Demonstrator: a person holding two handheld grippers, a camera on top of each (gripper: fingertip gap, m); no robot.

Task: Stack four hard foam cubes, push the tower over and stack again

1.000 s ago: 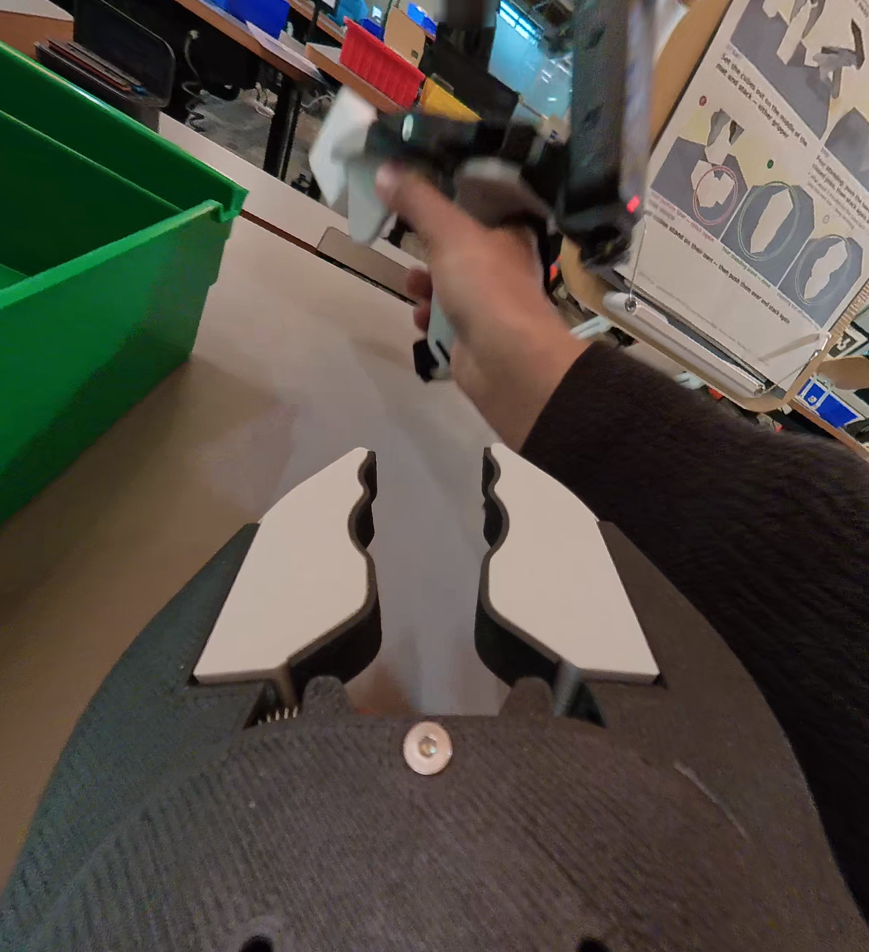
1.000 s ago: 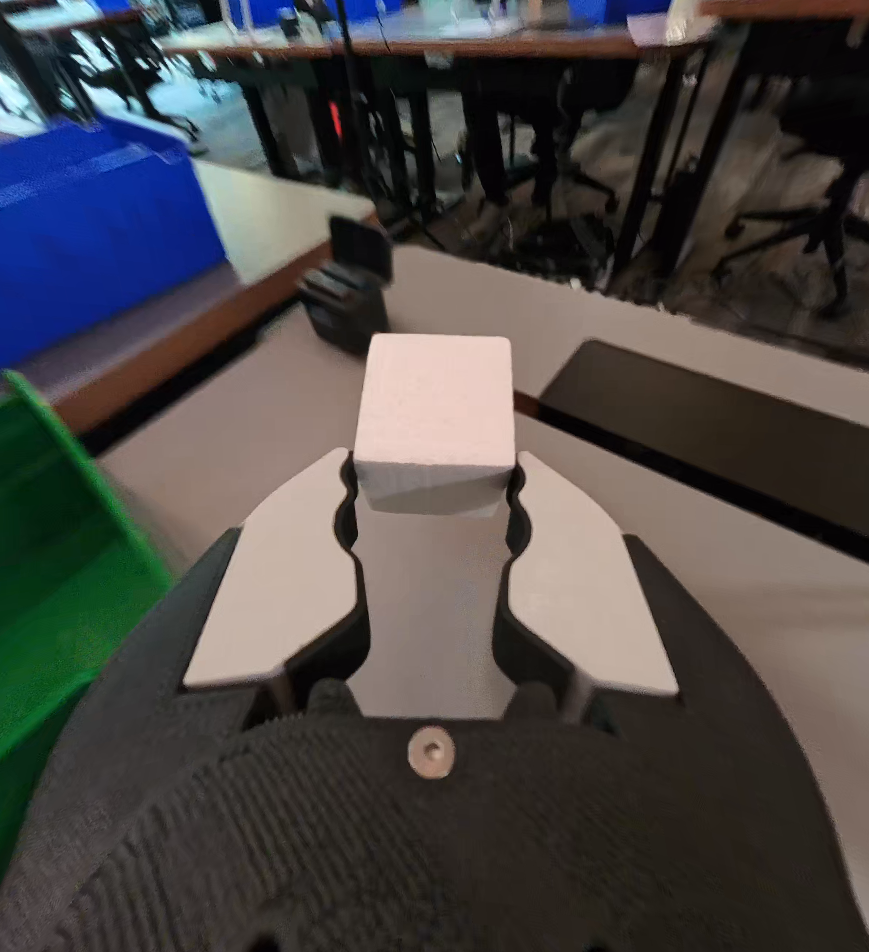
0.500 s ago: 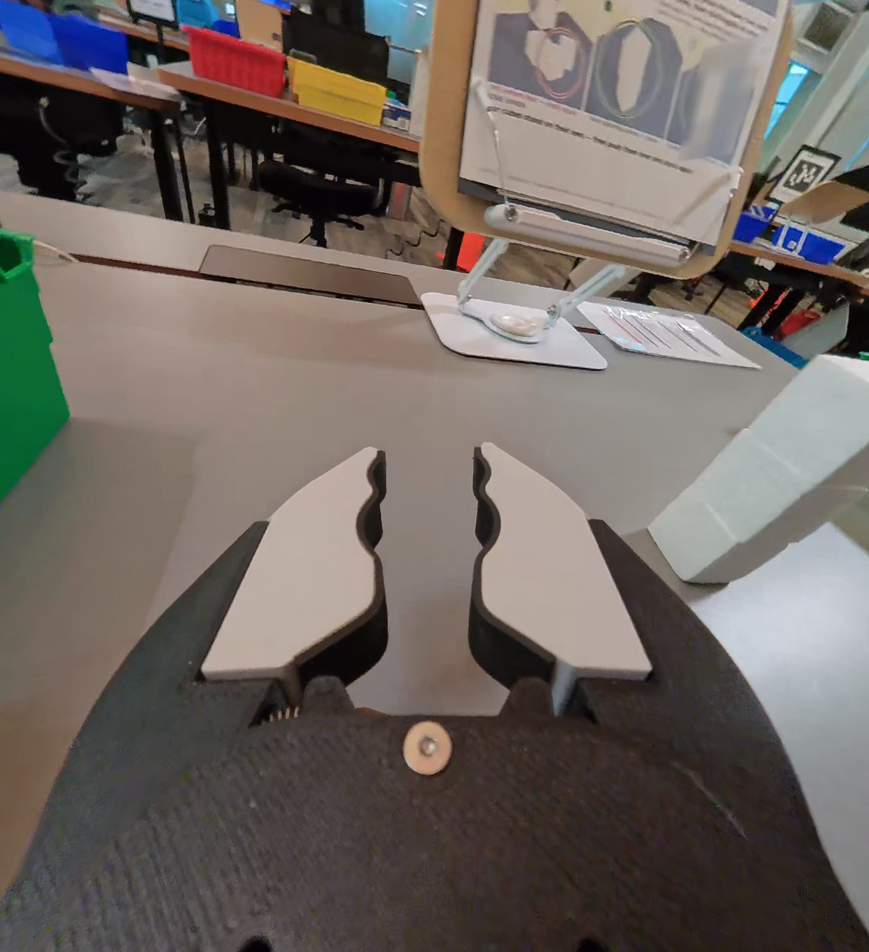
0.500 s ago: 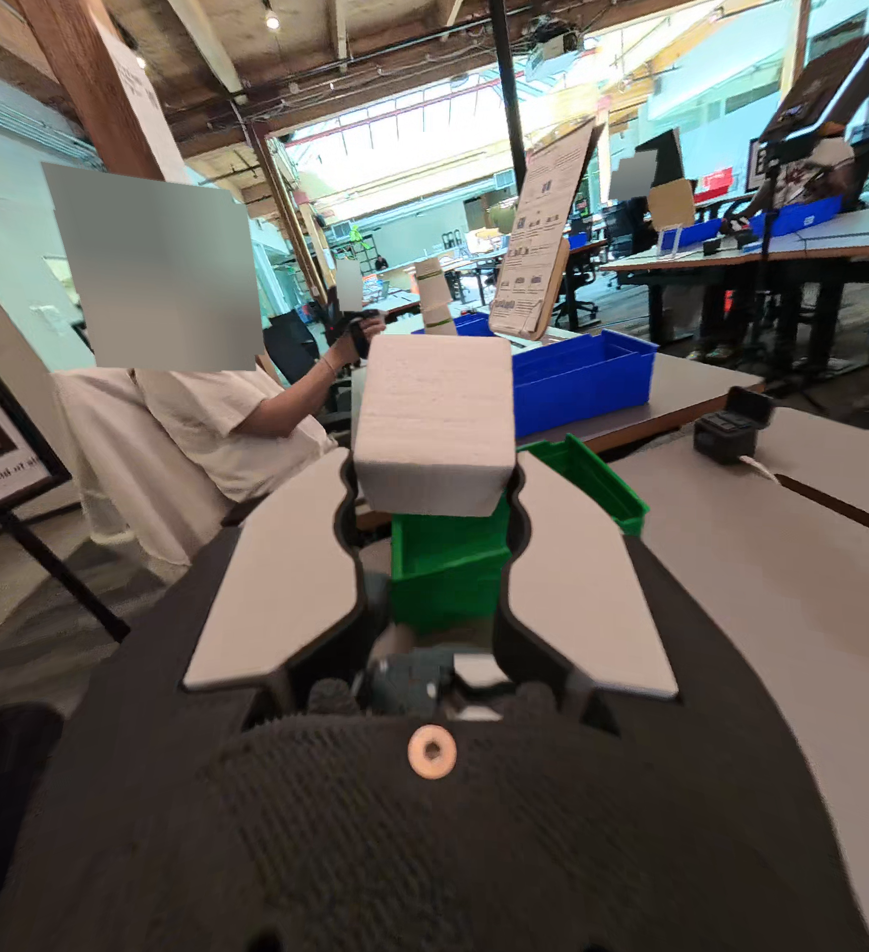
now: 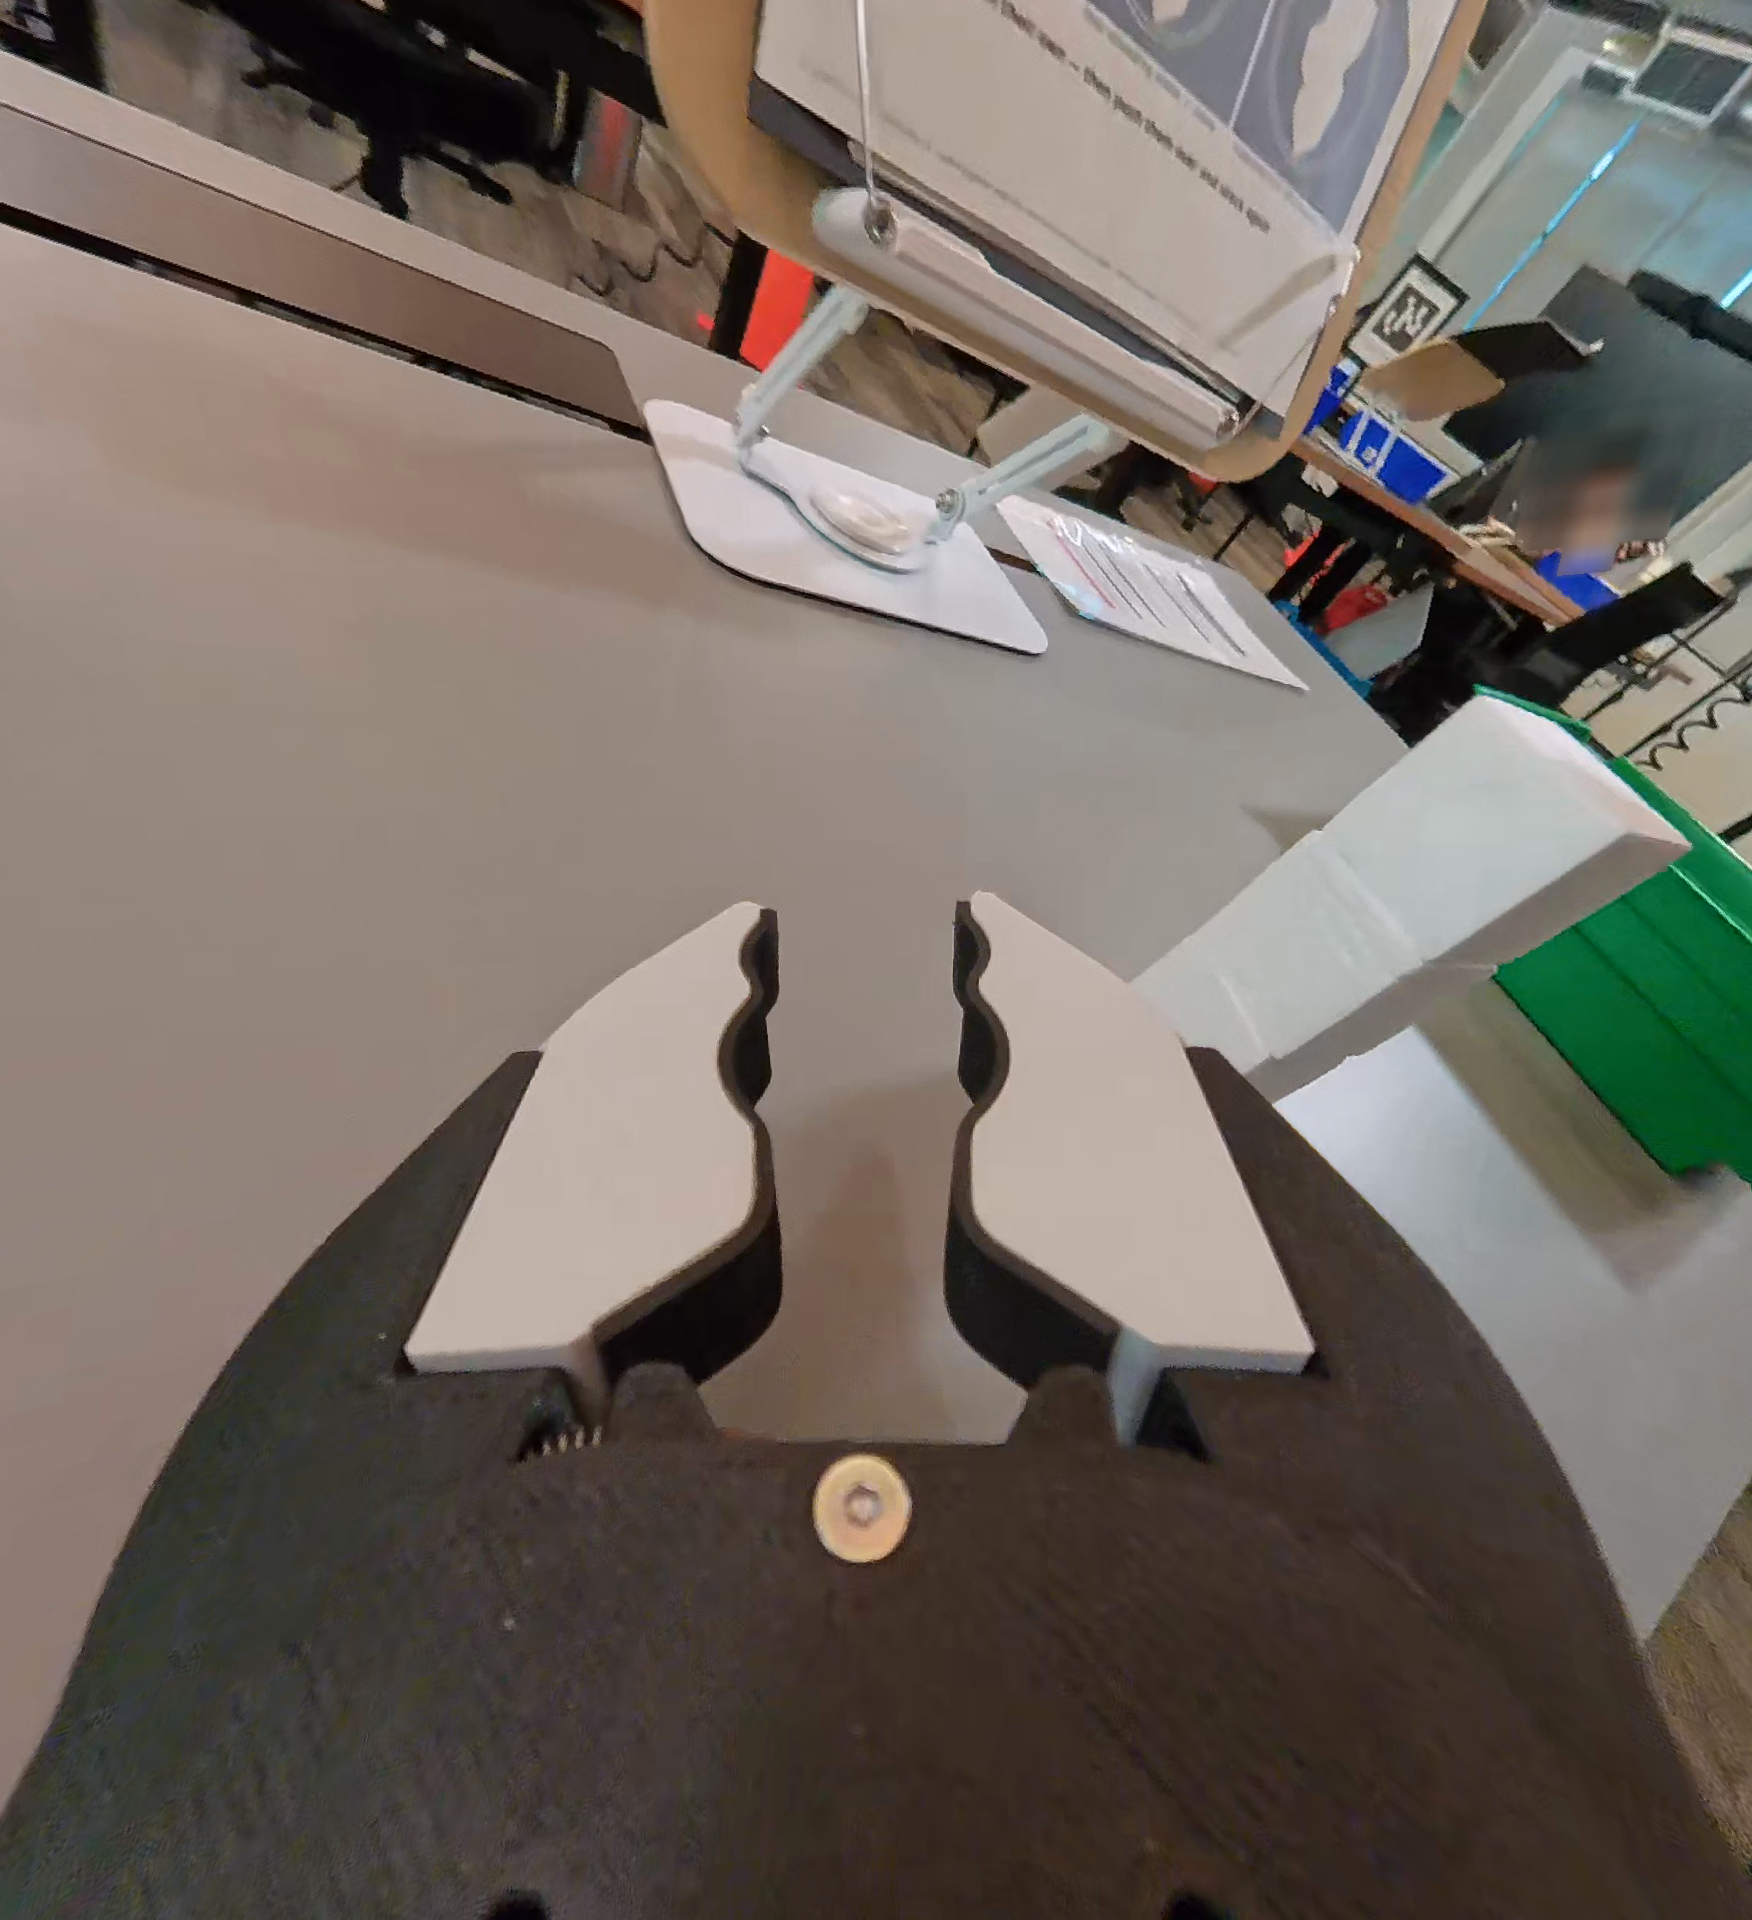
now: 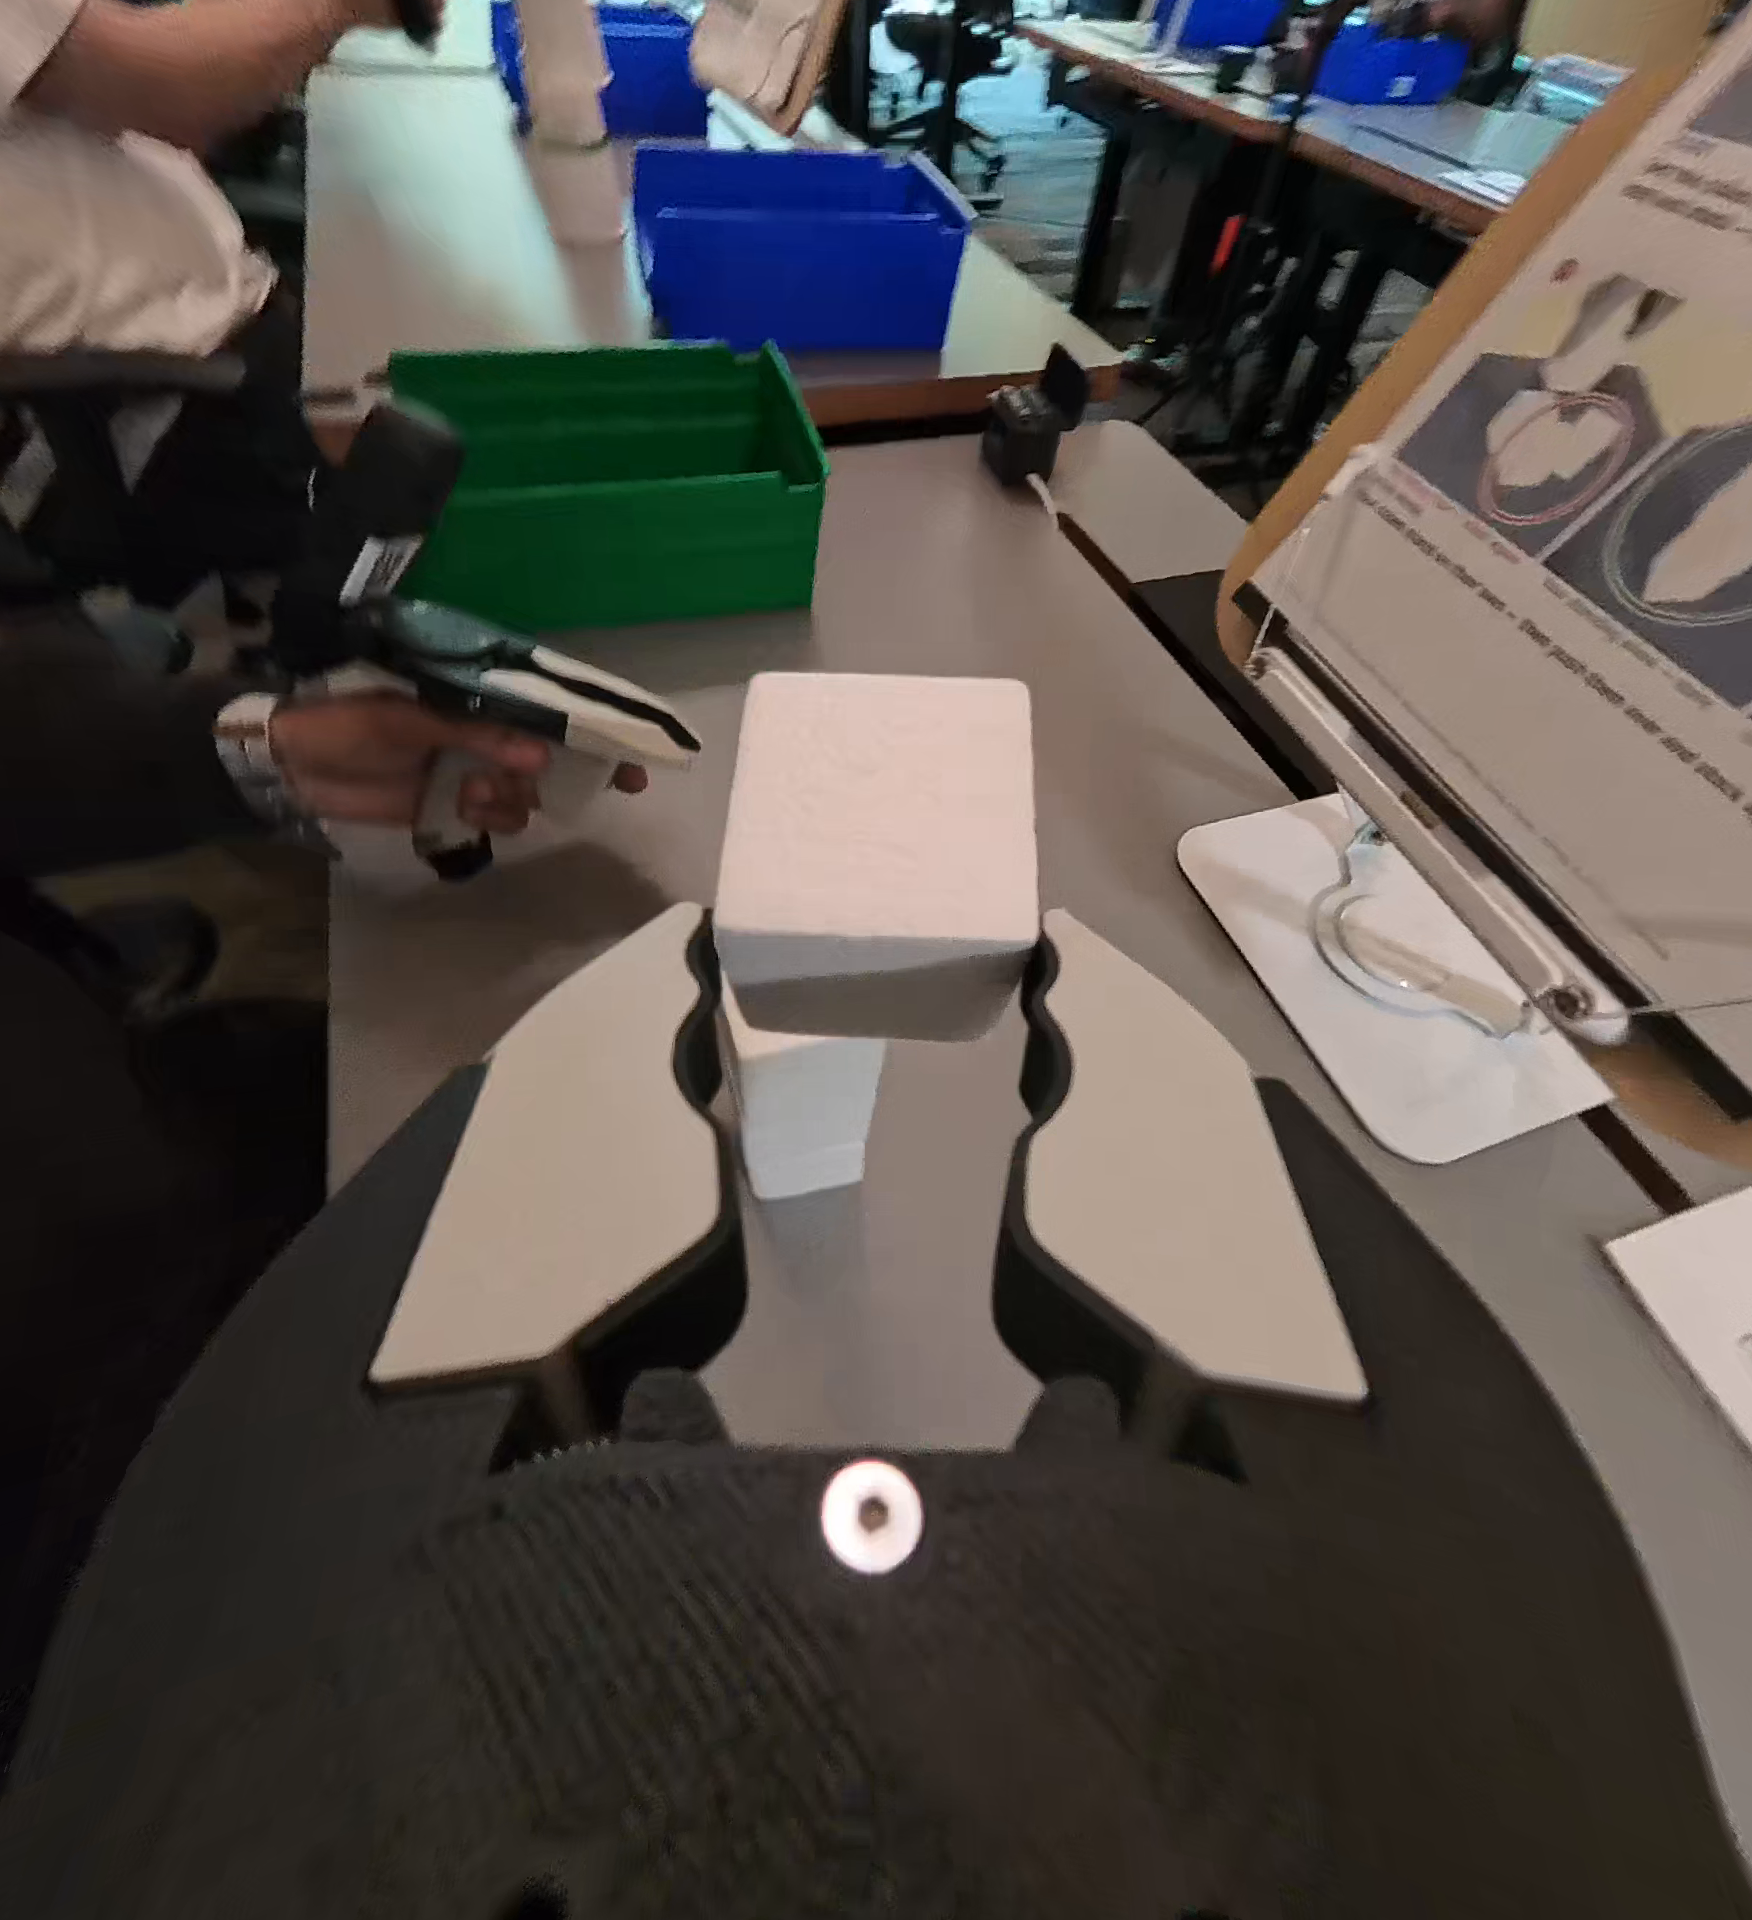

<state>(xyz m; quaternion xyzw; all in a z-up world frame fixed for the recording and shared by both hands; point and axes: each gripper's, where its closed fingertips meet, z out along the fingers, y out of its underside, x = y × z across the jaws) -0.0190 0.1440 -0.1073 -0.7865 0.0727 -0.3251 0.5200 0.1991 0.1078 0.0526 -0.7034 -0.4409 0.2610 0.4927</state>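
My right gripper [image 6: 872,920] is shut on a white foam cube [image 6: 877,821] and holds it above the grey table [image 6: 955,623]. Under it, between my fingers, stands another white foam block [image 6: 799,1112]. My left gripper [image 5: 864,925] is open and empty, low over the table [image 5: 332,727]. A stack of white foam blocks [image 5: 1371,914] stands just right of it. In the right wrist view the left gripper [image 6: 633,732] shows in a hand, left of the held cube, pointing toward it.
A green bin [image 5: 1682,1039] sits behind the stack; the right wrist view shows it [image 6: 602,488] at the table's far end. A board stand with a white base [image 5: 830,520] [image 6: 1371,997], paper sheets [image 5: 1152,592], a black box [image 6: 1033,436] and a blue bin [image 6: 799,239] are nearby. The grippers' ends are close to 30 cm from one another.
My right gripper has swung down with the cube, from facing the room to hanging over the table and the white block. My left gripper has turned right toward the stack and stays open.
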